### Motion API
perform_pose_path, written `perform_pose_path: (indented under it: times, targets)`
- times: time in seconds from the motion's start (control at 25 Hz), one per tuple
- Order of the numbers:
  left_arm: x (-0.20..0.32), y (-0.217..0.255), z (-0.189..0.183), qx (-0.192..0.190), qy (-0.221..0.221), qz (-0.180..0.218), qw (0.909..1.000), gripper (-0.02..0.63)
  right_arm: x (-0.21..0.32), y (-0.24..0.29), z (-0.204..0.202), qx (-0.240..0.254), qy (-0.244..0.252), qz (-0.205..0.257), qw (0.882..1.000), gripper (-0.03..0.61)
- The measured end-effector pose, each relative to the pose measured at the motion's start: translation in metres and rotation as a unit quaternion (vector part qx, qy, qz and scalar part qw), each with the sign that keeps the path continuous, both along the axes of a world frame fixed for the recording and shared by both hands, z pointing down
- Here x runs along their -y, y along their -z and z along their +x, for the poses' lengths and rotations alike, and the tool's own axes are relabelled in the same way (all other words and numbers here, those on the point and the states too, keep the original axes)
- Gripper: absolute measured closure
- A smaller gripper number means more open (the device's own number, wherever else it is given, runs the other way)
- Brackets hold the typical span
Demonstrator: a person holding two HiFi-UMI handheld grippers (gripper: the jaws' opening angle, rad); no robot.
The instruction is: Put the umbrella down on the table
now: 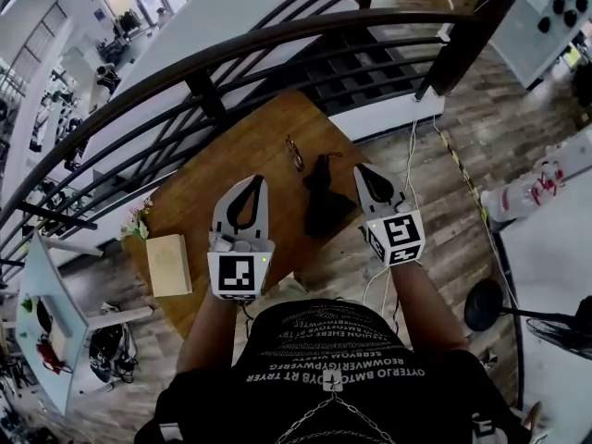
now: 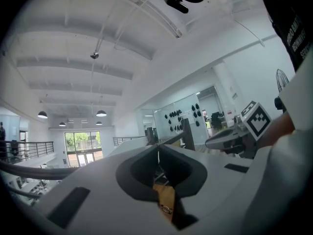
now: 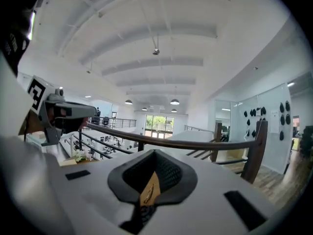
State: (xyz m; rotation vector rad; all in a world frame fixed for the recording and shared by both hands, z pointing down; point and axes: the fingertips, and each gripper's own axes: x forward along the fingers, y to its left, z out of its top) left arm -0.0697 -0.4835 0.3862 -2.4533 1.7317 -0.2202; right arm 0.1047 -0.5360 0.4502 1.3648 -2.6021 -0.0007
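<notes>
Umbrella: a folded black umbrella point(image 1: 324, 202) lies flat on the wooden table point(image 1: 231, 155), just right of the frame's centre in the head view, with nothing holding it.
Left gripper: the left gripper point(image 1: 252, 179) is held above the table at centre-left, well apart from the umbrella. In its own view the tips point(image 2: 157, 148) meet in a thin seam; the tongs are closed and empty, with only table wood showing through the hollow behind them.
Right gripper: the right gripper point(image 1: 363, 168) sits at centre-right, its tip just beside the umbrella's right edge in the picture but raised off it. In its own view the jaws point(image 3: 155, 152) are pressed together on nothing.
Other things: a pale box point(image 1: 168, 265) lies at the table's lower left edge, a small sprig of flowers point(image 1: 139, 220) sits above it, and a small looped metal item point(image 1: 294, 153) lies above the umbrella; I cannot tell what it is. A dark curved railing point(image 1: 277, 44) crosses the upper half of the frame.
Done: judging from how things lie, the umbrella is already set down and let go.
Left: nothing of the task looks undone; at most the 2 grippers could draw clear of the table.
</notes>
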Motion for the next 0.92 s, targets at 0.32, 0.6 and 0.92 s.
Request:
perform_pose_path:
  times: [0.32,0.6,0.92]
  targets:
    - [-0.036,0.012,0.041,0.001,0.0,0.01,0.9999,0.583,-0.045,0.056,0.035,0.003,0.012,0.066,0.998,0.565]
    - [-0.072,0.02,0.071,0.014,0.018,0.011,0.9997,0.583,-0.074,0.05,0.068,0.015,0.023,0.063,0.998,0.565]
    - [-0.102,0.027,0.086,0.021,0.039,0.007,0.999,0.584,-0.097,0.052,0.082,0.021,0.044,0.07,0.996,0.565]
